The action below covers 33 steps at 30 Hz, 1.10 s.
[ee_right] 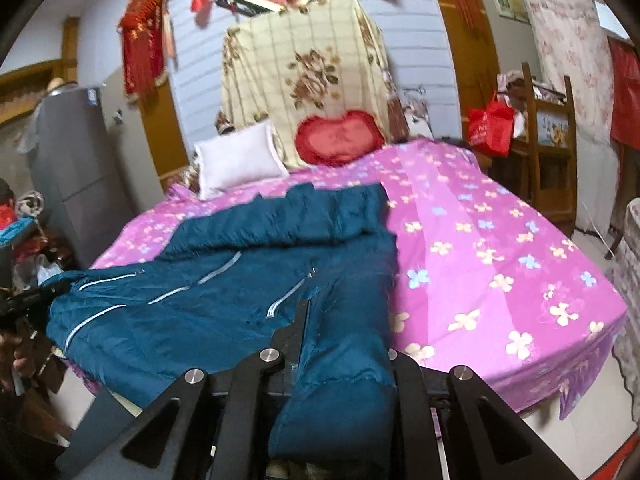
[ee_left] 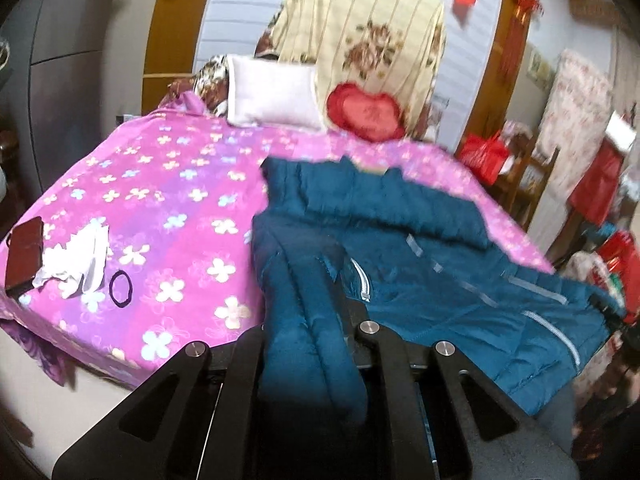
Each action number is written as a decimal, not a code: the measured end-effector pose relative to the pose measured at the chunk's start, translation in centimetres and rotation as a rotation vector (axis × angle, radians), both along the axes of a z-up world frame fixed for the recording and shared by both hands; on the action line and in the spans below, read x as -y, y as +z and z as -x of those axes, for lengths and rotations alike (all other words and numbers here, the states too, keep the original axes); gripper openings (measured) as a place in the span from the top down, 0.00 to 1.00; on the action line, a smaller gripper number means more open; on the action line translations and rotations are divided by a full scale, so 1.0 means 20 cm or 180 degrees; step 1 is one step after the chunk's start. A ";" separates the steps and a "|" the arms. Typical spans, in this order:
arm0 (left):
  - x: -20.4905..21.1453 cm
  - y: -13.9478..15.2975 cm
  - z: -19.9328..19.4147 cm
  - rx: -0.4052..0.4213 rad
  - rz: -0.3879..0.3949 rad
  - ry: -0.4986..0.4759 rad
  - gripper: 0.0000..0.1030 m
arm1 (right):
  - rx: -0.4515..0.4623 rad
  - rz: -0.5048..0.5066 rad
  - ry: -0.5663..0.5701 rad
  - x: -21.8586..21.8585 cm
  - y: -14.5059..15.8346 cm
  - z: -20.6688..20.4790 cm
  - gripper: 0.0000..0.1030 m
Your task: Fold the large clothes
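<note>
A large teal padded jacket (ee_left: 420, 248) with grey zips lies spread on the bed's pink flowered sheet (ee_left: 160, 184). My left gripper (ee_left: 308, 320) is shut on a bunched edge of the jacket, which drapes over the fingers and hides their tips. In the right wrist view the same jacket (ee_right: 224, 280) lies across the sheet (ee_right: 500, 264). My right gripper (ee_right: 344, 328) is shut on another edge of it, lifted near the bed's front edge. The other gripper (ee_right: 28, 300) shows at the far left.
A white pillow (ee_left: 272, 96) and a red heart cushion (ee_left: 364, 112) lie at the bed's head. A dark phone (ee_left: 24, 256), white tissue (ee_left: 76, 260) and a black hair tie (ee_left: 120, 288) lie on the sheet's left. A wooden chair with a red bag (ee_right: 492, 128) stands right.
</note>
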<state>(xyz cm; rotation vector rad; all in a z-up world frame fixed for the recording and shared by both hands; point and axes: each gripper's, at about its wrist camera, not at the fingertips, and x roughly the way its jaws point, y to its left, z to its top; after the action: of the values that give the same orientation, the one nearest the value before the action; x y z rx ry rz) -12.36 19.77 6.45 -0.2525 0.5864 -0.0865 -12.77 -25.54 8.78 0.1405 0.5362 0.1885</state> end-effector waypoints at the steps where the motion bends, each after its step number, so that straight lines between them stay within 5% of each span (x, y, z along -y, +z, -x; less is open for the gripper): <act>1: -0.01 0.01 0.04 0.0045 0.0049 -0.0016 0.92 | 0.0023 -0.0018 0.0006 0.00 0.02 0.03 0.86; 11: 0.00 0.17 0.38 0.0394 -0.0074 -0.0117 0.92 | 0.0478 -0.0187 0.0013 0.01 0.28 0.37 0.86; 16: -0.02 0.24 0.38 0.0522 -0.0093 -0.0055 0.92 | 0.0716 -0.0229 0.0070 0.01 0.35 0.41 0.86; 22: 0.01 0.24 0.09 0.0407 -0.0157 0.0161 0.92 | 0.0701 -0.0278 0.0037 -0.01 0.31 0.16 0.86; 27: 0.10 0.20 -0.32 0.0243 -0.0607 0.0326 0.92 | 0.0576 -0.0200 -0.0119 -0.02 0.28 -0.20 0.86; 33: 0.13 0.14 -0.77 0.0061 -0.0870 0.0495 0.92 | 0.0257 -0.0015 -0.0373 -0.06 0.23 -0.72 0.86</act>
<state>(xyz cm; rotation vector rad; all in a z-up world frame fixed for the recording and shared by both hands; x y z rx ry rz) 3.10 17.20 9.20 -0.0312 0.5508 0.1408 1.64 -24.41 13.48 0.1677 0.4458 0.0807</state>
